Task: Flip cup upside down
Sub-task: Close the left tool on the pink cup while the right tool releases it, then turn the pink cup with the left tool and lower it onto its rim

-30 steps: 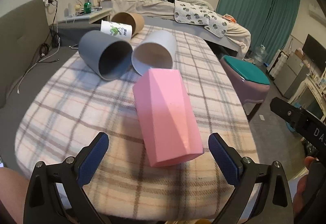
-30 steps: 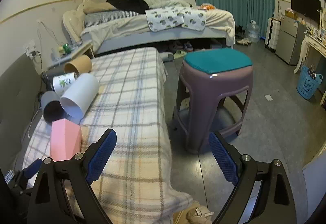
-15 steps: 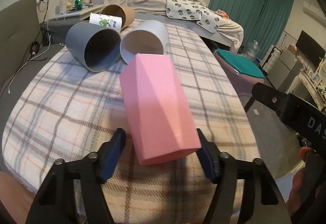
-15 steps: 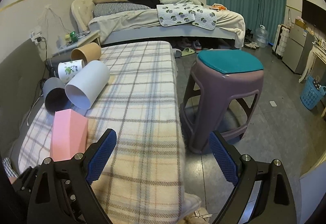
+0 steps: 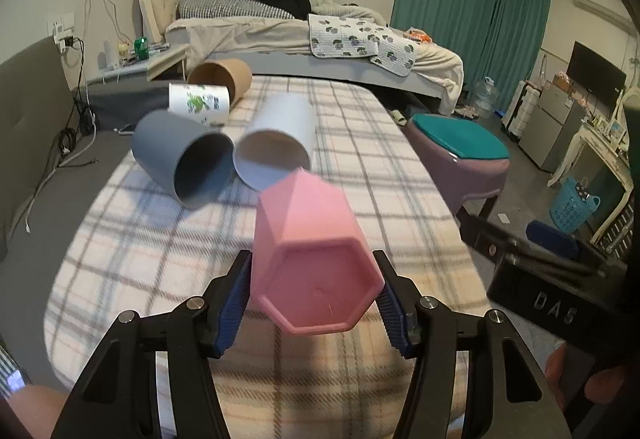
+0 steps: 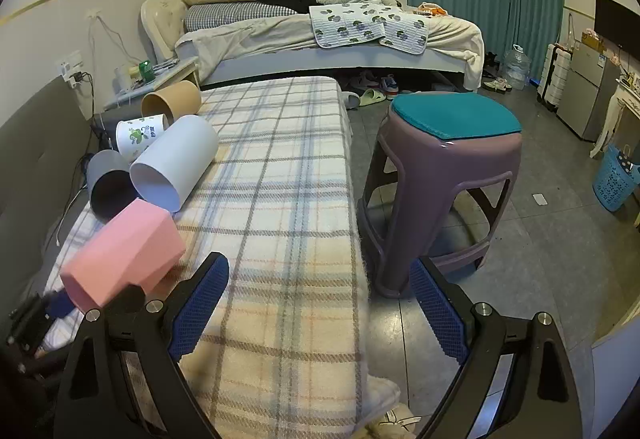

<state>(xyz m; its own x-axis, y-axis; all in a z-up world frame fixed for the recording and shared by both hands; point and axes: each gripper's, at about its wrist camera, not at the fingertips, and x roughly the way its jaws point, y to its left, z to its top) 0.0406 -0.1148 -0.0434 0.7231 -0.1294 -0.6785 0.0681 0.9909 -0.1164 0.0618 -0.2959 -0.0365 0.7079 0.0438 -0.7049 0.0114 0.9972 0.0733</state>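
A pink faceted cup (image 5: 312, 239) is held by its base end in my left gripper (image 5: 314, 299), lifted off the plaid table (image 5: 140, 239) and tilted, base toward the camera. The blue pads (image 5: 234, 303) press on both its sides. In the right wrist view the pink cup (image 6: 124, 251) hangs at the lower left over the table (image 6: 280, 199). My right gripper (image 6: 320, 303) is open and empty over the table's right edge.
Several cups lie on their sides at the table's far left: grey (image 5: 184, 155), white (image 5: 280, 143), printed white (image 5: 200, 101) and brown (image 5: 224, 77). A purple stool with a teal cushion (image 6: 448, 175) stands right of the table. A bed (image 6: 320, 35) lies behind.
My left gripper closed on the pink cup and lifted it off the table, tipping its base toward the camera. The right gripper stayed open, shifting slightly.
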